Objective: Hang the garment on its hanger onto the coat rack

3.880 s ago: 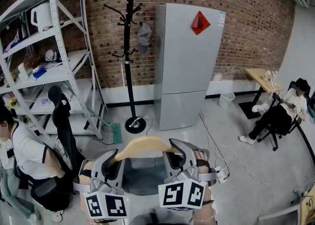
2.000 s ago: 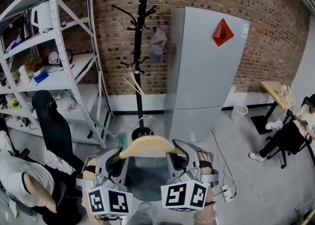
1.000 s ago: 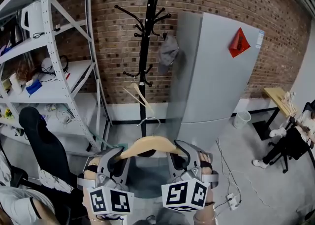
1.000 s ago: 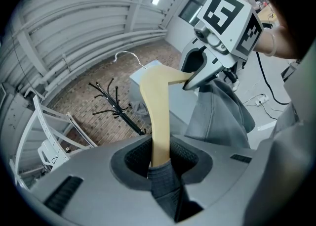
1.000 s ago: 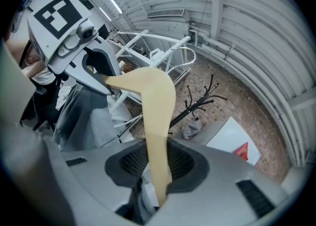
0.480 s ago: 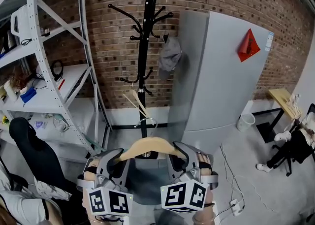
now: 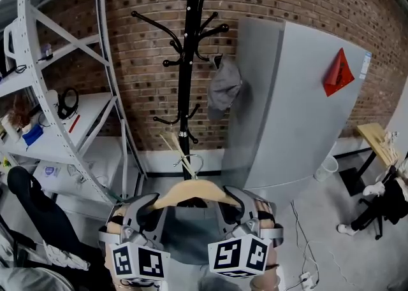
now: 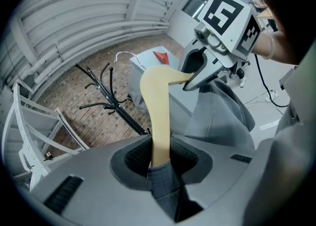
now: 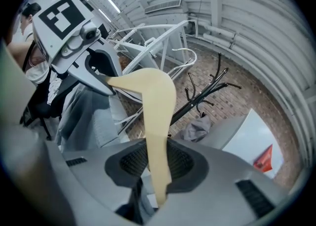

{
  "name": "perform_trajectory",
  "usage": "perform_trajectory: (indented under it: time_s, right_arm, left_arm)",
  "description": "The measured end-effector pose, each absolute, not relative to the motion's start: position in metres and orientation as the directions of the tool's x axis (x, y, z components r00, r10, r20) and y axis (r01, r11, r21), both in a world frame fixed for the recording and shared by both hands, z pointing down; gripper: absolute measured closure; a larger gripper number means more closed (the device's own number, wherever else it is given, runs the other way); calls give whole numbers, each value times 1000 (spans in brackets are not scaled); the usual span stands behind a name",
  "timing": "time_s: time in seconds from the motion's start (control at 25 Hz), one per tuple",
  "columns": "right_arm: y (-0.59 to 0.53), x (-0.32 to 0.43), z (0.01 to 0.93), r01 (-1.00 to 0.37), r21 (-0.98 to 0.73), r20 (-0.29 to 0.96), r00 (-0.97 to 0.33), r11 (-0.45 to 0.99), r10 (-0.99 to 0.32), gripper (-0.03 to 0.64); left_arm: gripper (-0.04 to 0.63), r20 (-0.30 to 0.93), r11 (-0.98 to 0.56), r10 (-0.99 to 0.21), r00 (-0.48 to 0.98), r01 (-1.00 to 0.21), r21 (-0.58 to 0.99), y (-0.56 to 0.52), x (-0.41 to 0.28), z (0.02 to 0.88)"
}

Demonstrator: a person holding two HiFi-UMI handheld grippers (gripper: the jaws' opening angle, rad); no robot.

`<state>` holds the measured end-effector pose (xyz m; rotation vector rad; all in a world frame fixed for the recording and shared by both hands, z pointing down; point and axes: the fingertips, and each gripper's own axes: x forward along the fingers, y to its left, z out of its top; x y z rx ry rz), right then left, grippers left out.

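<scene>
Draping from pale curved wooden hanger (image 7: 194, 189) — grey garment (image 7: 188, 235), limp

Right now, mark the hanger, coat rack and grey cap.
hanger (image 7: 194, 187), head view, middle of the wooden arch.
coat rack (image 7: 185, 73), head view, black centre pole.
grey cap (image 7: 224, 90), head view, hanging cloth body.

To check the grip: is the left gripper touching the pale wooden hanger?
Touching: in the left gripper view, the left gripper clamps the pale wooden hanger.
</scene>
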<state>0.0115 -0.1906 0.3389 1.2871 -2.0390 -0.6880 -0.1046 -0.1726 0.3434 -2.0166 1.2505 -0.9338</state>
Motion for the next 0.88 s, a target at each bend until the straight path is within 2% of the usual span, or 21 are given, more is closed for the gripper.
perform_trajectory:
  time_s: [0.88]
  right_arm:
    - [-314,1,302,-541,722,198,-436,432,-878,518]
  left_arm:
    - [505,217,-306,-950,226,-518,-799,-285,-111,308]
